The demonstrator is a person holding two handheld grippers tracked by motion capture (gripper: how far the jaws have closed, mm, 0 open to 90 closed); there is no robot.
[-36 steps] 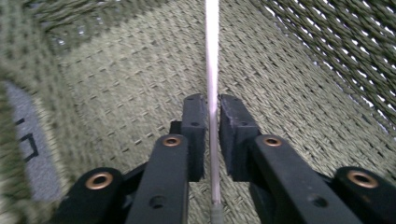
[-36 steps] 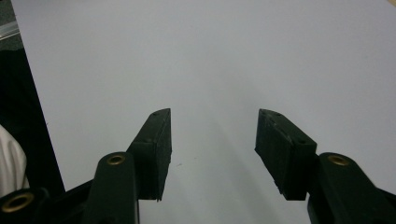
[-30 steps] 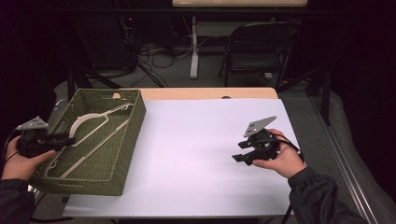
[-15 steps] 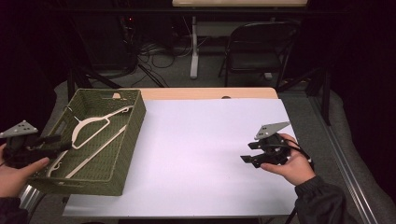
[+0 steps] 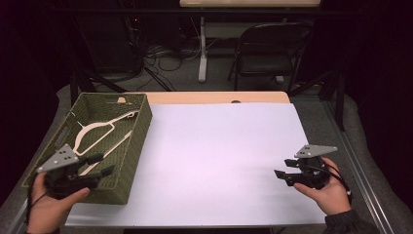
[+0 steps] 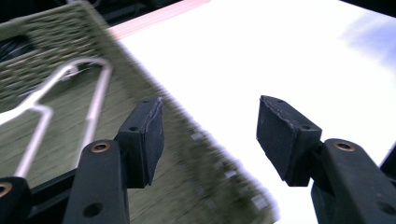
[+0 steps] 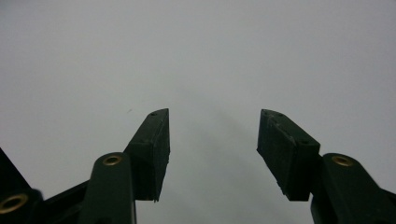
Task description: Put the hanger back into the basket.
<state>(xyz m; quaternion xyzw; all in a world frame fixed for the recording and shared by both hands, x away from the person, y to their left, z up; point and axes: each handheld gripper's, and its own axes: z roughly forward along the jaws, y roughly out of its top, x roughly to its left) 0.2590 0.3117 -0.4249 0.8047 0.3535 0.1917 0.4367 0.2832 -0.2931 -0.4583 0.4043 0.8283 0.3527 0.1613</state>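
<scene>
Since the earlier frames the left tongs [image 5: 100, 165] have swung back in from beyond the left edge to hover over the near right corner of the olive-green woven rectangular basket [image 5: 136, 134], while the right tongs [image 5: 281, 177] have drifted a little toward the person and lower over the white sheet-covered surface [image 5: 214, 156]. At the left, the basket sits on the surface's left side, and inside it lie pale cream-coloured clothes hangers [image 5: 100, 134], flat on the bottom, hooks pointing away from the person, which probably keeps them from tangling. In the left gripper view the left tongs' jaws stand well apart with nothing between them, angled across the basket wall [image 6: 205, 158] toward a hanger [image 6: 70, 93]; that pose suggests a reach for one. Further right, the middle of the surface is bare. At the far right, the right tongs' jaws are likewise apart and empty, held low above the sheet [image 7: 201, 56], apparently waiting to receive or steady a hanger.
</scene>
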